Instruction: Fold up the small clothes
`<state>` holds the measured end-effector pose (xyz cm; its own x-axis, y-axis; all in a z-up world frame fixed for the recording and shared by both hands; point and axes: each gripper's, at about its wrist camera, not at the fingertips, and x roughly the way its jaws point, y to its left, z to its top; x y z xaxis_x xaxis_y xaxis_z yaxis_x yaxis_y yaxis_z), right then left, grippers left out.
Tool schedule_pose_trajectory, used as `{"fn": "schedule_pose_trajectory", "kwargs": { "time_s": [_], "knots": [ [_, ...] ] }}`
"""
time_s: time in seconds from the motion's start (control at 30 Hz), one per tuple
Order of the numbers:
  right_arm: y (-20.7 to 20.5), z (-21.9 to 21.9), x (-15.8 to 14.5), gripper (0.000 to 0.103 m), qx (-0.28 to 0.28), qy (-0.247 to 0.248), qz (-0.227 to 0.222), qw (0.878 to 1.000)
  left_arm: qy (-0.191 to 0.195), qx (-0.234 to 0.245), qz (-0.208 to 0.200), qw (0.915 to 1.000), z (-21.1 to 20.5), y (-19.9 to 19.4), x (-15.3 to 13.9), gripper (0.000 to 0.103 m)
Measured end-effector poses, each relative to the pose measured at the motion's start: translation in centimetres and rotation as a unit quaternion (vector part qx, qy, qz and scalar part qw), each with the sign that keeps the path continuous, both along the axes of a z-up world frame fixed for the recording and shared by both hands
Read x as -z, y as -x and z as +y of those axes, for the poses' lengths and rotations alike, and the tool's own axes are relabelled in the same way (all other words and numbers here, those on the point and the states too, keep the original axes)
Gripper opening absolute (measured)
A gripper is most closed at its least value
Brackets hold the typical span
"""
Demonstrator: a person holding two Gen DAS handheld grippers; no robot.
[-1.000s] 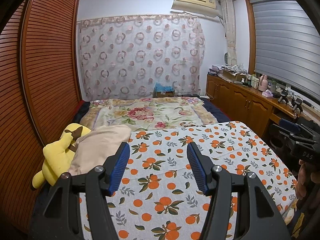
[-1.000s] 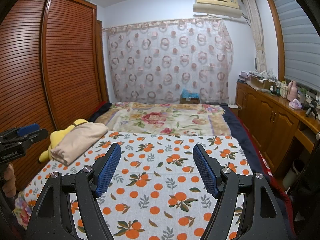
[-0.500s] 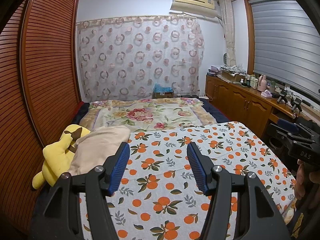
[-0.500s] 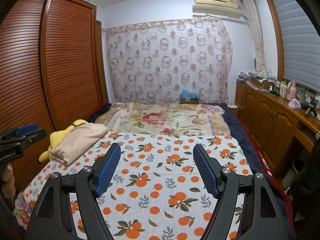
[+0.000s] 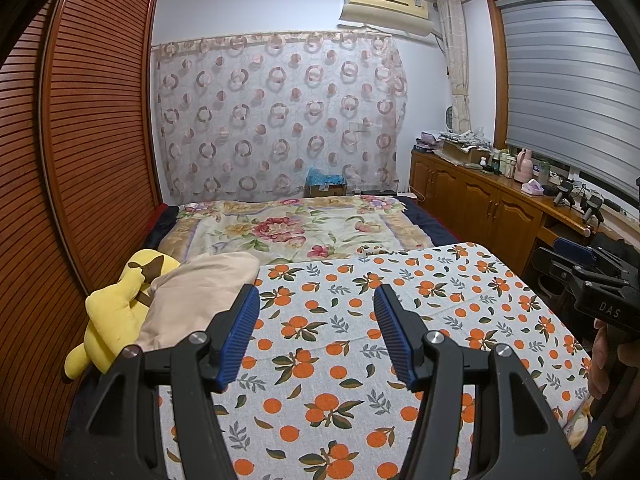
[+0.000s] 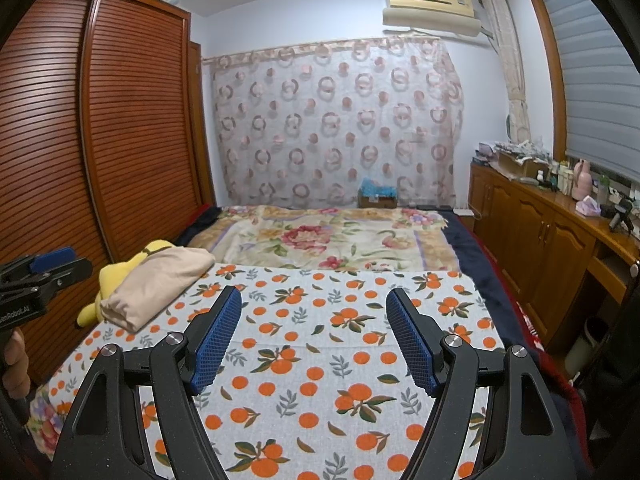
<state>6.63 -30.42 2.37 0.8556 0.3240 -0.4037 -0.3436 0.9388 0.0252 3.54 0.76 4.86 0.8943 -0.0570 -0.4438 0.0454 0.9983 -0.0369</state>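
A folded beige garment (image 5: 192, 296) (image 6: 154, 284) lies at the left side of the bed, resting partly on a yellow plush toy (image 5: 114, 312) (image 6: 106, 280). My left gripper (image 5: 316, 300) hovers open over the orange-print sheet (image 5: 360, 320), just right of the beige garment, with nothing between its blue pads. My right gripper (image 6: 314, 300) is also open and empty above the same sheet (image 6: 320, 360), further right. Each gripper shows at the edge of the other's view, held by a hand.
A floral blanket (image 5: 288, 228) covers the far half of the bed. Slatted wooden wardrobe doors (image 5: 92, 140) run along the left. A wooden cabinet (image 6: 540, 232) with bottles and clutter stands on the right, under a window blind. A patterned curtain (image 5: 276, 112) hangs behind.
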Motion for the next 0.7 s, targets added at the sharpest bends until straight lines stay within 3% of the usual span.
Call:
{"fn": "schedule_pose_trajectory", "kwargs": {
  "time_s": [0.7],
  "knots": [
    [0.07,-0.2,0.01,0.077,0.0,-0.001,0.0,1.0,-0.001,0.0,-0.001,1.0,-0.1,0.11,0.07,0.059]
  ]
}}
